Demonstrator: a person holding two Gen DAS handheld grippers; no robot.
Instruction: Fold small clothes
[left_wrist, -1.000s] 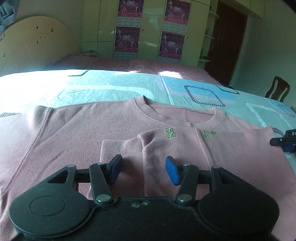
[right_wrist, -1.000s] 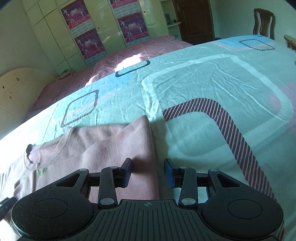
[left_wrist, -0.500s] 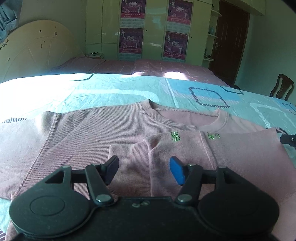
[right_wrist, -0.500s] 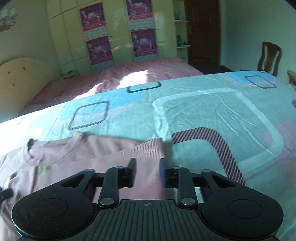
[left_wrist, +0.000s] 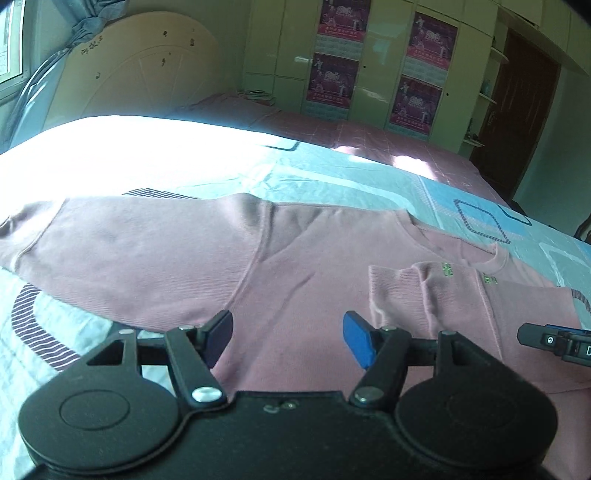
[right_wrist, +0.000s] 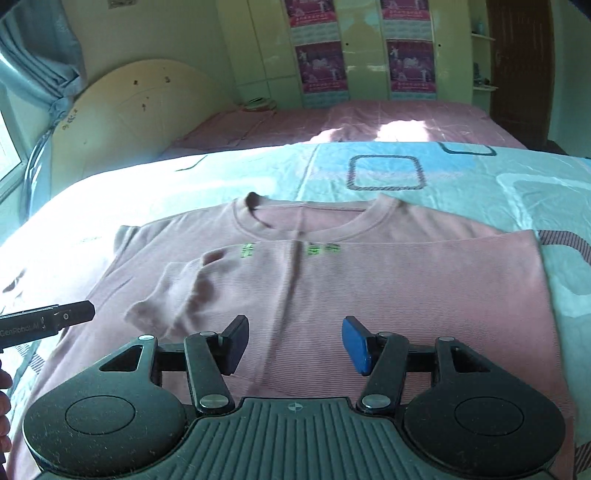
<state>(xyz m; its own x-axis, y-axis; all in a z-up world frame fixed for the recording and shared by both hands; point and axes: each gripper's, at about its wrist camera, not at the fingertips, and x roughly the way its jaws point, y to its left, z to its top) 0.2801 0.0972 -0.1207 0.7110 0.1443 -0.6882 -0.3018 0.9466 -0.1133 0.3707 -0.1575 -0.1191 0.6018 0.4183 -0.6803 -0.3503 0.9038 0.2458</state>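
A pink sweater (left_wrist: 295, 266) lies flat on the bed, chest up, neckline (right_wrist: 314, 218) away from me. Its left sleeve (left_wrist: 129, 251) stretches out flat to the left. The right sleeve (left_wrist: 461, 306) is folded across the chest, its cuff (right_wrist: 177, 288) lying near the green chest print. My left gripper (left_wrist: 288, 339) hovers over the body near the left armpit, its jaws opening with nothing between them. My right gripper (right_wrist: 295, 343) hovers open over the folded right half, clear of the cloth. Each gripper's tip shows in the other's view.
The sweater rests on a light blue patterned bedspread (right_wrist: 480, 184). A pink-covered bed (right_wrist: 332, 122) stands behind it, with a cream headboard (left_wrist: 147, 74) at the left. Wardrobes with posters (left_wrist: 332, 74) and a dark door (left_wrist: 524, 122) line the far wall. A person's hand (right_wrist: 3, 406) shows at the left edge.
Both grippers opened wider and lifted off the cloth. The left one swung left toward the outstretched sleeve. The right one moved left from the sweater's right edge to over its folded half.
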